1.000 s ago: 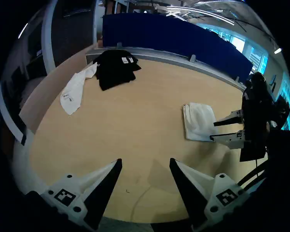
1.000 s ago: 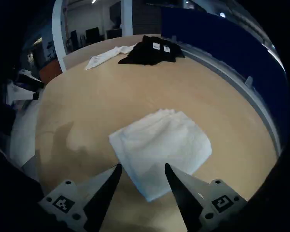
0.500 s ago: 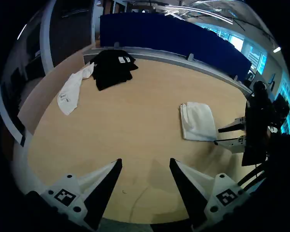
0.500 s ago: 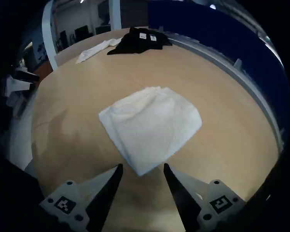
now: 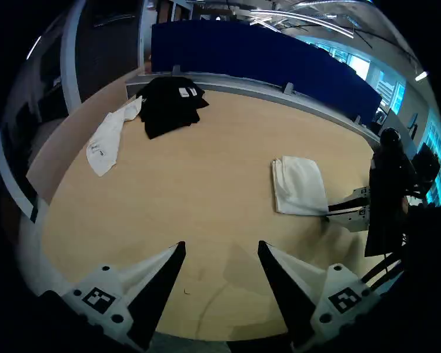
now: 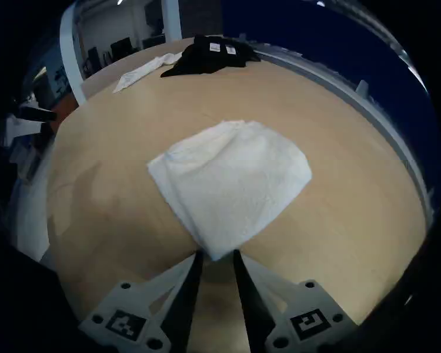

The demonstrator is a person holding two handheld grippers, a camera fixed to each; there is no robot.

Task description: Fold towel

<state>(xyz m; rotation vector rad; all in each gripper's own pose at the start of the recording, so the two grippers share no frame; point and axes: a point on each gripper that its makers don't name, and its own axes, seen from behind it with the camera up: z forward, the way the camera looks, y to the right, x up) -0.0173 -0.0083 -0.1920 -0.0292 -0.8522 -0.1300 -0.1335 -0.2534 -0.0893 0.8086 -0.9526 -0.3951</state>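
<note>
A white towel [image 5: 298,185] lies folded into a thick rectangle on the right side of the wooden table [image 5: 191,176]. In the right gripper view the towel [image 6: 232,176] spreads out just ahead, its near corner pointing at me. My right gripper [image 6: 217,254] has its fingers drawn close together on that corner. From the left gripper view, the right gripper [image 5: 338,210] sits at the towel's near right edge, held by a person in dark clothes. My left gripper [image 5: 220,244] is open over bare table, far from the towel, with nothing between its fingers.
A black garment [image 5: 170,103] and a white cloth [image 5: 109,138] lie at the table's far left end. A blue partition [image 5: 261,56] with a grey rail runs along the far edge. The table's rounded near edge curves below my left gripper.
My right gripper pulled back to the towel's near corner, then its fingers closed from wide open to a narrow gap around it. The left gripper has barely moved.
</note>
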